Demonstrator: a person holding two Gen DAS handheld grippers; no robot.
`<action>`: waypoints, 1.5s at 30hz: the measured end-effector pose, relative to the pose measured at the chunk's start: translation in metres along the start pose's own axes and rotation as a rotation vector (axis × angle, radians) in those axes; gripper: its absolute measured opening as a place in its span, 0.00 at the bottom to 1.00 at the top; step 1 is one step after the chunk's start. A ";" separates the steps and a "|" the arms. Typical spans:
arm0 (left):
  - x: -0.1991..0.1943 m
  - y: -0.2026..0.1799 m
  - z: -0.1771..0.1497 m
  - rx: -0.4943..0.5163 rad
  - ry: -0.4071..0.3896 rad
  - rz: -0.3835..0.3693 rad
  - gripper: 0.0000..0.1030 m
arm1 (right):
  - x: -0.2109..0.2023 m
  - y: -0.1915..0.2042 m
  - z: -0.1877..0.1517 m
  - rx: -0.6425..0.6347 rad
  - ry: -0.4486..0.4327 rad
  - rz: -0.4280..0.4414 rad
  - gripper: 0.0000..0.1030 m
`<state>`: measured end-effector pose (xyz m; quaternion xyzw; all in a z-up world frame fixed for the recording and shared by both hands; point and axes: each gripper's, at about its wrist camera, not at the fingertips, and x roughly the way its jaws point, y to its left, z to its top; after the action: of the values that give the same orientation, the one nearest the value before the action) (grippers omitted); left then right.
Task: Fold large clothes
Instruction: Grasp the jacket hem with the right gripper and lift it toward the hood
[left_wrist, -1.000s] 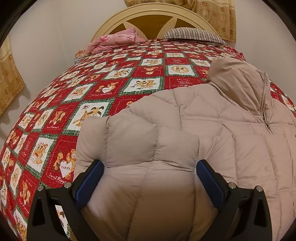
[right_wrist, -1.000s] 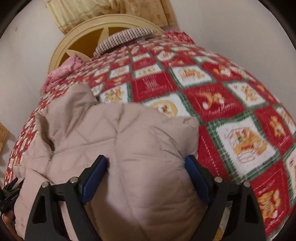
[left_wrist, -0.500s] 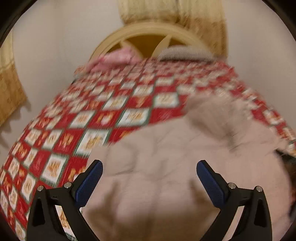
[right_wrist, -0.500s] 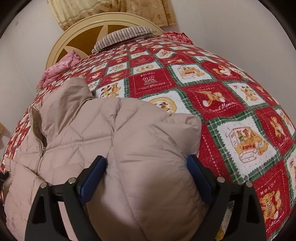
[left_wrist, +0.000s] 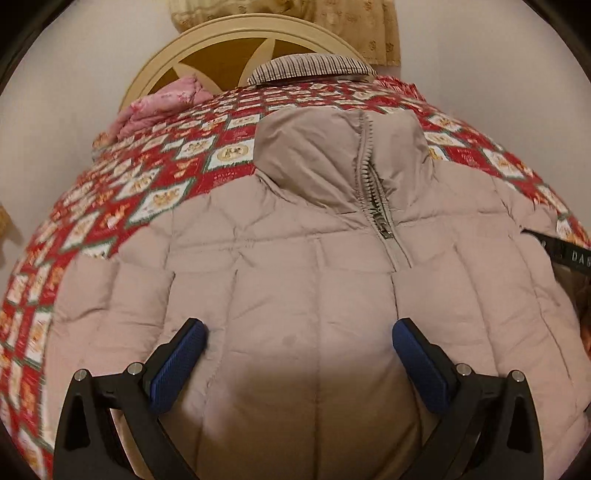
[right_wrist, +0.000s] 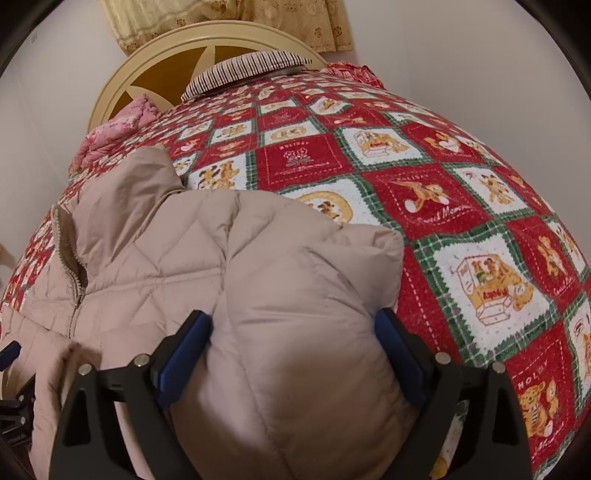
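Beige quilted puffer jacket (left_wrist: 295, 280) on red patchwork bedspread (right_wrist: 461, 229), striped pillow (right_wrist: 251, 70) and pink blanket (left_wrist: 162, 105) beyond, left gripper (left_wrist: 297, 363) spread wide above it, right gripper (right_wrist: 293, 350) released, sleeve bulging between, contact unclear.

A beige quilted puffer jacket (left_wrist: 295, 280) lies front-up on the bed, zipped, collar toward the headboard, its sleeve (right_wrist: 303, 295) folded in near the foot edge.

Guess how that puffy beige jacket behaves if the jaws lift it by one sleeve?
The jacket probably flops: its quilted panels crease and the sleeve already lies folded over. Likely light for its bulk, given the puffy fill. The smooth shell may slip, so pinch deep.
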<state>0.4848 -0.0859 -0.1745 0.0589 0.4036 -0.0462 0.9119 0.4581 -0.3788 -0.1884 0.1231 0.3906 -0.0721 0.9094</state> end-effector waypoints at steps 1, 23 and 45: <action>0.001 -0.001 -0.001 -0.005 -0.002 -0.004 0.99 | 0.000 0.000 0.000 -0.001 0.000 -0.001 0.92; 0.005 -0.002 -0.004 -0.026 -0.007 -0.034 0.99 | 0.013 0.016 0.010 -0.101 0.160 -0.148 1.00; 0.005 0.000 -0.004 -0.041 -0.010 -0.053 0.99 | 0.086 0.176 0.133 -0.284 0.260 -0.166 0.84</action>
<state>0.4849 -0.0851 -0.1810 0.0292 0.4013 -0.0622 0.9134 0.6493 -0.2500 -0.1334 -0.0305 0.5199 -0.0747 0.8504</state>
